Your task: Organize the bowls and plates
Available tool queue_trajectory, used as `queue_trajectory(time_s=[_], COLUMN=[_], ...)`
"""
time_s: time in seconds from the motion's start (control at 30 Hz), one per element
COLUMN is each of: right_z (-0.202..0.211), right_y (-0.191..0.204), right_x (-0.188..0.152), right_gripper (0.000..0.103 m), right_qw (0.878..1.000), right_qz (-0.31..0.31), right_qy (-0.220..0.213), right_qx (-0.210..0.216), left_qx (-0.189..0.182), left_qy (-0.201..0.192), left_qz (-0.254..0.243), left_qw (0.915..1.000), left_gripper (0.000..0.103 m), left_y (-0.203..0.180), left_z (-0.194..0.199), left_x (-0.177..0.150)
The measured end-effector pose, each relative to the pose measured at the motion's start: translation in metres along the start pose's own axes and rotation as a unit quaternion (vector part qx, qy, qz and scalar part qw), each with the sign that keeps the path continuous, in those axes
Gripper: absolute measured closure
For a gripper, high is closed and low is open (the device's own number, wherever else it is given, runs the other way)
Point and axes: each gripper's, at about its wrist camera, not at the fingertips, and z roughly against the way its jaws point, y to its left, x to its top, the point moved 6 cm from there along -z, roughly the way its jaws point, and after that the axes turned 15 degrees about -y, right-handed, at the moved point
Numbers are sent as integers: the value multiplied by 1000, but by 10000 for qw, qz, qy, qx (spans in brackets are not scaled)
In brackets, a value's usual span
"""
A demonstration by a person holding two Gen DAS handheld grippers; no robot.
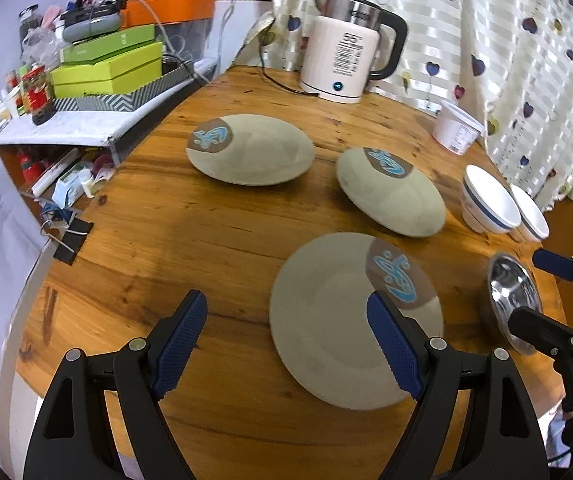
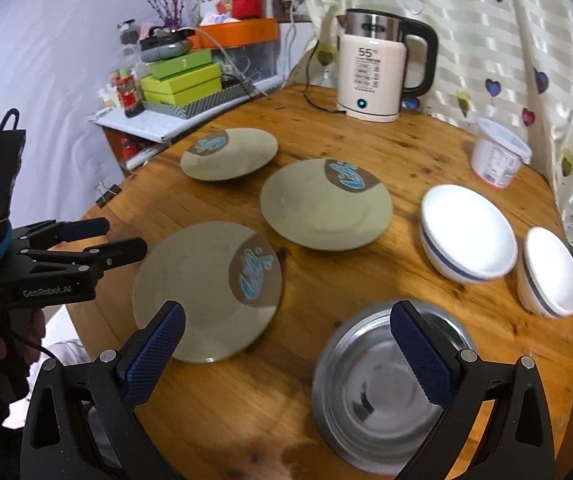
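Three beige plates with a blue-and-brown emblem lie on the round wooden table (image 1: 222, 240): a near plate (image 1: 338, 320) (image 2: 202, 292), a middle plate (image 1: 390, 196) (image 2: 322, 208) and a far plate (image 1: 254, 152) (image 2: 228, 152). Two white bowls with a blue band (image 2: 466, 232) (image 2: 552, 270) (image 1: 486, 200) (image 1: 530, 212) stand at the right. A steel bowl (image 2: 382, 396) (image 1: 514, 300) sits near the front edge. My left gripper (image 1: 286, 344) hovers open over the near plate's left side, holding nothing. My right gripper (image 2: 286, 356) hangs open between near plate and steel bowl, also seen from the left wrist (image 1: 542, 292).
An electric kettle (image 2: 374, 72) with its cord stands at the back of the table. A white plastic tub (image 2: 496, 156) sits at the back right. A cluttered shelf with green boxes (image 1: 106, 68) borders the table on the left. A curtain (image 1: 506, 60) hangs behind.
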Motion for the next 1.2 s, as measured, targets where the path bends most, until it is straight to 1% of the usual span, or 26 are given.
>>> queue_trajectory(time_s=[0.27,0.37,0.47,0.53,0.6,0.63,0.73,0.77,0.83,0.87,1.03,1.07,1.1,1.13,1.17,1.2], right_z=[-26,-35,-46,-55,-64,-68,-82,-85,-94,-100,-125,-131,-137,-146,-151,-159], right_y=[11,15,15,15,15,14,14,13,12,12,9,8,7,6,5,4], right_x=[28,40,50,57,63,66,74,75,80,82,93,96,98,101,102,102], right_gripper=[0,0,0,0,7,7,7,8,15,22,29,32,35,37,42,44], right_qw=[9997,9995,9993,9993,9994,9994,9995,9995,9994,9992,9978,9974,9969,9960,9954,9945], right_qz=[215,287,347,340,297,282,157,119,29,-29,-286,-335,-400,-498,-547,-609], right_qy=[78,21,20,32,68,89,183,199,249,288,439,460,496,550,582,642], right_qx=[62,99,107,136,157,171,207,224,248,277,402,431,457,506,539,565], left_qx=[-6,96,71,78,93,105,150,154,132,133,63,54,57,63,51,33], left_qy=[-64,-131,-124,-103,-69,-61,-53,-41,-50,-61,-39,-41,-41,-16,9,27], left_qz=[187,181,276,312,340,346,336,363,428,453,624,649,667,701,717,741], left_qw=[9998,9997,9995,9994,9994,9993,9993,9992,9990,9989,9980,9979,9977,9975,9974,9972], left_gripper=[20,21,21,25,27,28,42,42,42,42,42,43,44,53,55,55], left_y=[23,32,41,45,49,52,57,59,64,67,79,81,83,87,88,90], left_z=[-11,-17,-26,-33,-39,-41,-51,-53,-58,-61,-77,-81,-85,-90,-94,-98], left_x=[18,27,34,37,39,40,46,47,51,53,65,68,70,73,74,76])
